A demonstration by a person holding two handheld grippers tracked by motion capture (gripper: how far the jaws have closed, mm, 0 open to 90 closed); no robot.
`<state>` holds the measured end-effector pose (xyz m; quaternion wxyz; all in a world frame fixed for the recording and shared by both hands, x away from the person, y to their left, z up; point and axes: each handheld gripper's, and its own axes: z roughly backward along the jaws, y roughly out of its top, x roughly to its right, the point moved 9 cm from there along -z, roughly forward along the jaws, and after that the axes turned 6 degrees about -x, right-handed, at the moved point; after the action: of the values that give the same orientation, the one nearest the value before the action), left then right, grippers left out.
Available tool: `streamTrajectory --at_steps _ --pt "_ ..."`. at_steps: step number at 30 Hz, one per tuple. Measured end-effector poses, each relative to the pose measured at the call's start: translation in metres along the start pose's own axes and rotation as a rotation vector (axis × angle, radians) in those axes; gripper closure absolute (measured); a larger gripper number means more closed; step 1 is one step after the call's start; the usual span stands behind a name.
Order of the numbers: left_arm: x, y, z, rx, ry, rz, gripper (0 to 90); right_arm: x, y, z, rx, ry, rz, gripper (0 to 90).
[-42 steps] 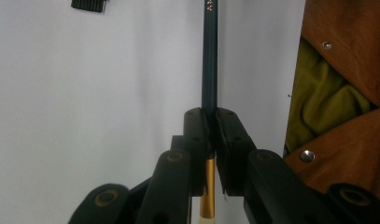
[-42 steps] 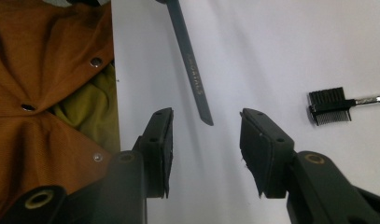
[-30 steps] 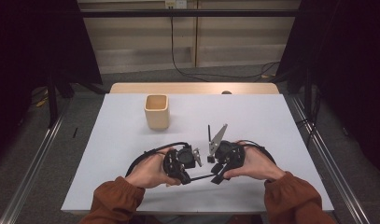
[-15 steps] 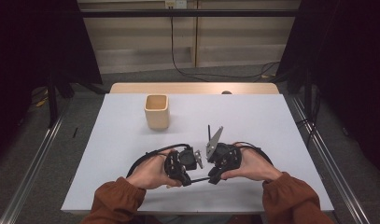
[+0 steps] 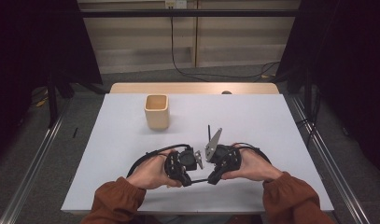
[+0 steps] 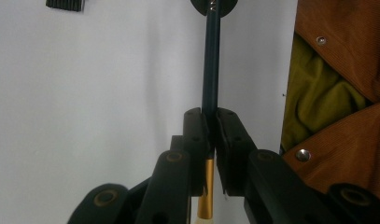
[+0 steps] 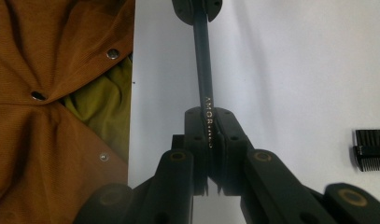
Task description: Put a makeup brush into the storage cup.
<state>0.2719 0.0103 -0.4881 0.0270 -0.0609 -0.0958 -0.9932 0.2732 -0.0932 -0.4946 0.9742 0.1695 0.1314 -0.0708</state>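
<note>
Between both pairs of jaws, one dark pencil now held at each end

On the left, the left gripper has its fingers nearly together, clamped on the pencil shaft just ahead of the gold ferrule, the shaft running straight out past the fingertips. To the right, the right gripper has just been closing its jaws and now pinches the lettered end of the same pencil, which bridges the gap to the other fingers. With both ends gripped, I judge a handover is underway: the left can let go. A tan cup stands well beyond the fingertips; a black comb lies beside the right jaws.
</note>
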Motion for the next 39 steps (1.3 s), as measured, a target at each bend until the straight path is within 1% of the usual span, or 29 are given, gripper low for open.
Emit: streamTrajectory --at_steps 1,2,3,4,6,8,9,10,12,13,14,15,16,17,18,20,21,22,23,24,26,27,28,30,31,32,35,37,39 --pt "-0.001 0.000 0.001 0.004 -0.008 -0.017 82.8 -0.001 0.000 0.001 0.008 0.000 -0.002 85.7" --pt "-0.001 0.000 0.001 0.004 -0.008 -0.017 82.8 -0.001 0.000 0.001 0.008 0.000 -0.002 85.7" --pt "0.002 -0.001 0.001 0.005 -0.038 -0.013 82.8 -0.001 0.000 0.002 0.009 -0.001 0.007 85.9" --pt "0.000 0.000 0.002 0.013 -0.017 -0.028 82.6 -0.001 0.000 0.002 0.014 0.003 0.013 85.9" --pt "0.000 0.000 0.002 0.019 -0.006 -0.024 82.4 0.000 0.000 0.003 0.024 0.000 0.017 86.0" --pt "-0.001 0.000 0.004 0.041 -0.008 -0.004 81.8 0.000 -0.001 0.004 0.033 0.001 0.014 86.1" --pt "-0.002 -0.001 0.005 0.039 -0.010 -0.013 80.9 0.000 -0.001 0.004 0.043 -0.004 0.016 86.0" --pt "-0.002 0.000 0.005 0.052 -0.013 0.007 79.8 0.001 -0.001 0.005 0.044 -0.008 0.011 86.0" --pt "-0.003 -0.001 0.006 0.057 -0.019 0.014 78.8 0.001 -0.002 0.006 0.053 -0.006 0.011 86.1" --pt "-0.004 -0.002 0.006 0.053 -0.017 0.006 77.6 0.002 -0.002 0.007 0.054 -0.012 0.012 86.1" --pt "-0.004 -0.001 0.006 0.070 -0.015 0.023 76.1 0.001 -0.002 0.008 0.057 -0.009 0.011 86.0" --pt "-0.005 -0.002 0.007 0.062 -0.016 0.009 75.0 0.001 -0.003 0.008 0.057 -0.008 0.010 86.1" --pt "-0.005 0.000 0.006 0.089 -0.005 0.033 73.8 0.001 -0.002 0.008 0.059 -0.010 0.009 86.1" --pt "-0.007 -0.002 0.008 0.082 -0.002 0.021 72.1 0.001 -0.003 0.008 0.058 -0.009 0.008 86.1" --pt "-0.007 0.000 0.009 0.103 -0.002 0.031 70.2 0.002 -0.003 0.008 0.057 -0.015 0.008 86.1" --pt "-0.006 0.000 0.011 0.129 -0.005 0.016 65.3 0.002 -0.003 0.008 0.062 -0.020 0.007 86.1" --pt "-0.007 0.000 0.012 0.138 0.002 0.027 64.7 0.003 -0.003 0.009 0.066 -0.029 0.005 86.1" --pt "-0.011 -0.001 0.014 0.151 0.022 0.043 59.6 0.003 -0.004 0.009 0.066 -0.035 0.000 86.1" --pt "-0.011 -0.001 0.014 0.151 0.022 0.043 58.3 0.004 -0.004 0.010 0.073 -0.039 0.002 86.1" --pt "-0.012 -0.001 0.016 0.175 0.013 0.044 56.5 0.004 -0.005 0.010 0.071 -0.037 -0.004 86.1" --pt "-0.012 -0.001 0.016 0.192 0.019 0.050 53.0 0.006 -0.005 0.011 0.081 -0.047 0.005 86.1" --pt "-0.011 -0.001 0.017 0.197 0.021 0.042 48.2 0.005 -0.006 0.012 0.082 -0.045 -0.008 86.1" --pt "-0.011 0.000 0.018 0.221 0.035 0.059 39.2 0.007 -0.007 0.014 0.093 -0.056 -0.010 86.1" --pt "-0.013 -0.001 0.019 0.222 0.046 0.053 36.1 0.006 -0.008 0.015 0.090 -0.051 -0.022 86.1" --pt "-0.014 0.000 0.019 0.237 0.059 0.063 32.9 0.009 -0.007 0.015 0.105 -0.066 -0.010 86.1" --pt "-0.018 -0.002 0.020 0.243 0.071 0.083 24.5 0.008 -0.007 0.017 0.106 -0.059 -0.015 86.1" --pt "-0.022 -0.003 0.022 0.262 0.081 0.101 20.4 0.007 -0.009 0.017 0.101 -0.055 -0.029 86.0" --pt "-0.023 -0.002 0.026 0.306 0.064 0.135 17.8 0.007 -0.009 0.018 0.101 -0.060 -0.036 86.0" --pt "-0.027 -0.004 0.029 0.323 0.092 0.154 15.1 0.008 -0.009 0.018 0.099 -0.062 -0.041 86.0"
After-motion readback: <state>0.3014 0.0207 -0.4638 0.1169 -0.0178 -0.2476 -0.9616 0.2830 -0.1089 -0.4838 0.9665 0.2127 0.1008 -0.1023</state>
